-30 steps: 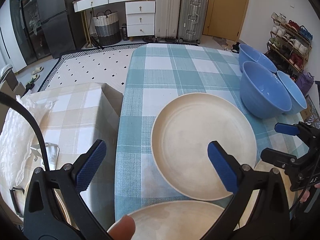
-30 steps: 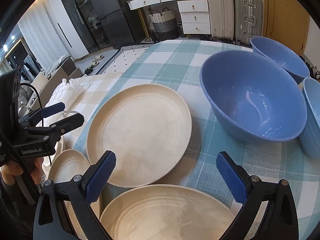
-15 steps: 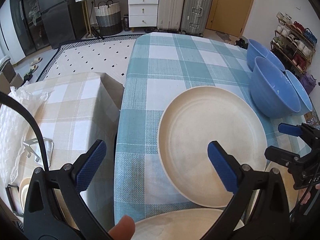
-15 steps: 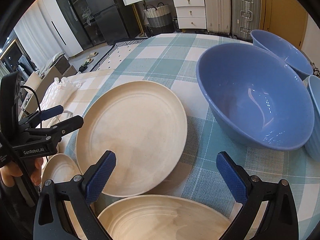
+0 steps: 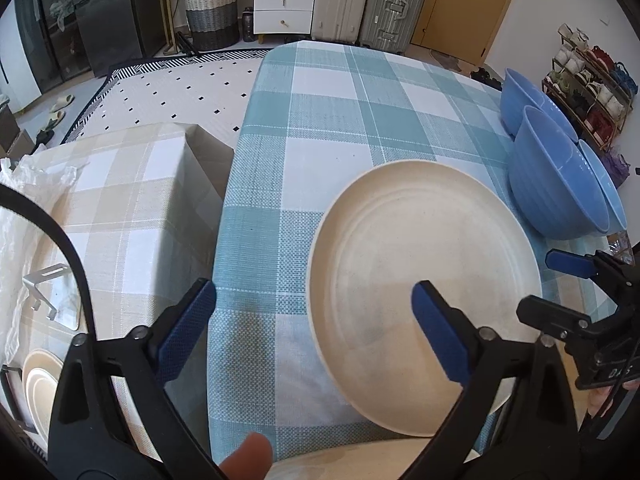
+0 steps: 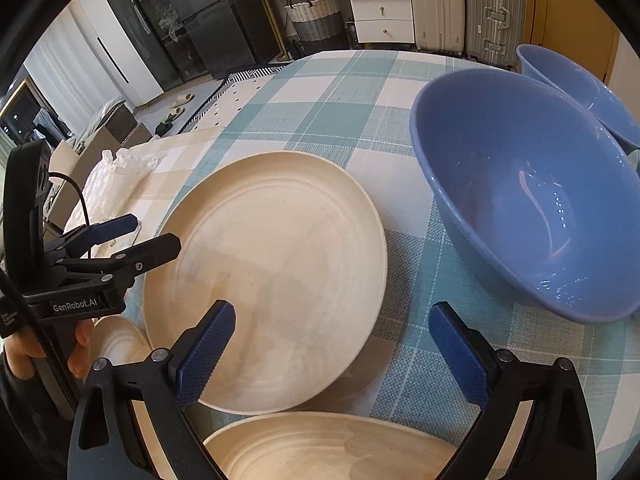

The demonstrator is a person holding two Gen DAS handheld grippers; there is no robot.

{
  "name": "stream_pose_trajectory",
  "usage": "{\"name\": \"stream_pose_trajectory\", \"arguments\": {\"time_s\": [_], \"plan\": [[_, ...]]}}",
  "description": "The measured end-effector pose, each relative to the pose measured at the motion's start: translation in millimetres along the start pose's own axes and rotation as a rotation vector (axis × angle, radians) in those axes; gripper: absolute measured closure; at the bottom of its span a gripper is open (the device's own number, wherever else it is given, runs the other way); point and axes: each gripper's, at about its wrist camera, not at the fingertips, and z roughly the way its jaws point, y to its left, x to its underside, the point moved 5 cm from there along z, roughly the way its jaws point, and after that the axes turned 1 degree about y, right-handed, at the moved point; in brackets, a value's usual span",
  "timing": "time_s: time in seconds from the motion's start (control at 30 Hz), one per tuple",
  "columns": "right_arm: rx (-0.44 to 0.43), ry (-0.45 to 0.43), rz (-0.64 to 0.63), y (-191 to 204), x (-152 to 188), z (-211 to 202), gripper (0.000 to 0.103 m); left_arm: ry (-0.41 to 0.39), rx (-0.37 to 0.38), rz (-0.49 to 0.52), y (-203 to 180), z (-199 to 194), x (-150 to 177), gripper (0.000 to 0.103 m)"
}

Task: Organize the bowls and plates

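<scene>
Right wrist view shows the round cream plate (image 6: 276, 276) lying flat, face up, on the teal checked tablecloth (image 6: 340, 92), left of the large blue bowl (image 6: 524, 192), just ahead of both empty, spread grippers, right gripper (image 6: 332, 344) and left gripper (image 5: 312, 320).

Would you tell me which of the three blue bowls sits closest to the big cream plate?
The middle bowl, the one right beside the plate. The other two lie behind it, farther from the plate.
</scene>
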Motion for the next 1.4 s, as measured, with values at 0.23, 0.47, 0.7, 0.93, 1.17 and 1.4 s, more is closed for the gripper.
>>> {"name": "stream_pose_trajectory", "arguments": {"time_s": [0.23,0.47,0.7,0.93,1.17,1.4], "plan": [[-0.01,0.031,0.007,-7.3,3.0,10.0,0.025,0.013,0.014,0.015,-8.3,8.2,-1.3,0.017],[0.015,0.03,0.012,-10.8,1.9,14.5,0.038,0.027,0.029,0.026,-12.7,10.5,1.8,0.035],[0.025,0.034,-0.025,-5.5,0.7,17.1,0.064,0.021,0.035,0.045,-16.8,10.0,2.6,0.062],[0.029,0.046,-0.021,-4.4,1.6,22.2,0.068,0.017,0.008,0.045,-15.0,10.5,3.2,0.073],[0.058,0.056,-0.032,-0.8,1.7,24.2,0.068,0.018,-0.033,0.037,-11.3,12.5,4.2,0.084],[0.067,0.033,-0.019,-6.4,-0.1,20.4,0.078,0.026,-0.037,0.011,-6.4,13.3,4.3,0.09]]}}
